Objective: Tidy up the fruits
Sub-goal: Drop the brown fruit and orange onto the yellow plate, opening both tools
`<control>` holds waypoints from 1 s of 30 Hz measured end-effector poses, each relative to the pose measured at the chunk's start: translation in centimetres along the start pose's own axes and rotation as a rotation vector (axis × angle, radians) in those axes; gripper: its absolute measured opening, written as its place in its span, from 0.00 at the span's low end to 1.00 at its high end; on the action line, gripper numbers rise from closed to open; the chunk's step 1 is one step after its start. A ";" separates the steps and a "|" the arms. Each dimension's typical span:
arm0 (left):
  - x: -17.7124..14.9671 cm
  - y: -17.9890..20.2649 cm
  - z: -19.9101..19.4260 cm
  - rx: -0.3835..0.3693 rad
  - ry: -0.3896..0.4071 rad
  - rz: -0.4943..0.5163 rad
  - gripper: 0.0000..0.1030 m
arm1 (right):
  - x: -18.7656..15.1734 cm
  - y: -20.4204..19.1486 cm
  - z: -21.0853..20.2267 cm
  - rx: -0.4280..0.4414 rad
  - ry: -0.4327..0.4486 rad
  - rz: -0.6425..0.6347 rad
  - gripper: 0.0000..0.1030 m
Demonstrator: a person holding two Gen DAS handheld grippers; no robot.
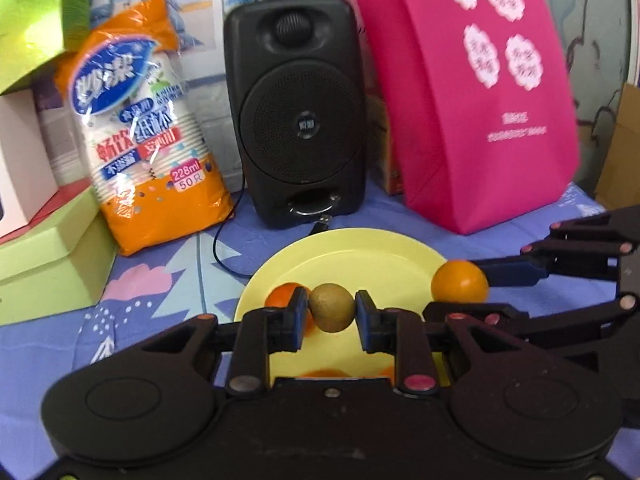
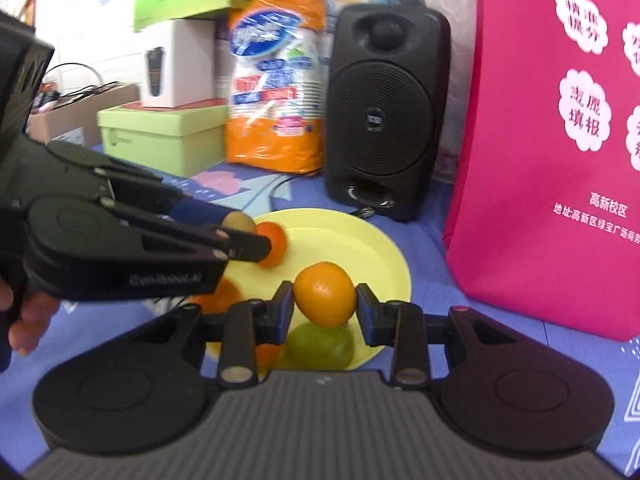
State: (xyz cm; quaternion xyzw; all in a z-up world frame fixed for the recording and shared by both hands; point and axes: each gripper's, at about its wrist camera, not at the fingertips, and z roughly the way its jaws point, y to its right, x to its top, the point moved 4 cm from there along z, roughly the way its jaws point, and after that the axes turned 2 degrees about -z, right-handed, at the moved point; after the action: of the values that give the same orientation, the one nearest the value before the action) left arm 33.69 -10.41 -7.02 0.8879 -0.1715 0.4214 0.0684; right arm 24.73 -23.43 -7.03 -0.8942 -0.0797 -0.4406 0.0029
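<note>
My left gripper (image 1: 331, 312) is shut on a brown-green kiwi (image 1: 331, 307) and holds it above the yellow plate (image 1: 360, 256). It also shows in the right wrist view (image 2: 244, 236) with the kiwi (image 2: 238, 222). My right gripper (image 2: 325, 304) is shut on an orange (image 2: 325, 295) above the plate (image 2: 376, 248); that orange also shows in the left wrist view (image 1: 460, 282). On the plate lie a tangerine (image 2: 274, 243), a green fruit (image 2: 321, 345) and other orange fruits partly hidden by the grippers.
A black speaker (image 1: 296, 108) with a cable stands behind the plate. A pink bag (image 1: 476, 92) is at the right, an orange pack of paper cups (image 1: 148, 128) and green boxes (image 1: 48, 264) at the left. A blue patterned cloth (image 1: 160, 280) covers the table.
</note>
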 end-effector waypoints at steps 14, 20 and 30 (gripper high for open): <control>-0.3 -1.8 2.3 0.066 0.006 -0.017 0.68 | -0.5 0.9 5.1 -0.018 -0.064 0.001 0.51; -0.4 -2.1 -1.2 0.113 0.058 0.013 0.68 | 0.0 0.6 2.6 -0.058 -0.014 -0.034 0.57; -5.7 -3.6 -9.8 0.057 0.102 -0.073 0.77 | -4.2 -1.5 -7.2 -0.054 0.086 -0.031 0.73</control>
State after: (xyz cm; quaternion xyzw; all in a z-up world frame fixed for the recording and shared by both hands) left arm 24.54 -3.04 -5.09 0.8724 -0.1232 0.4682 0.0669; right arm 16.33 -23.12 -6.00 -0.8727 -0.0814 -0.4808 -0.0247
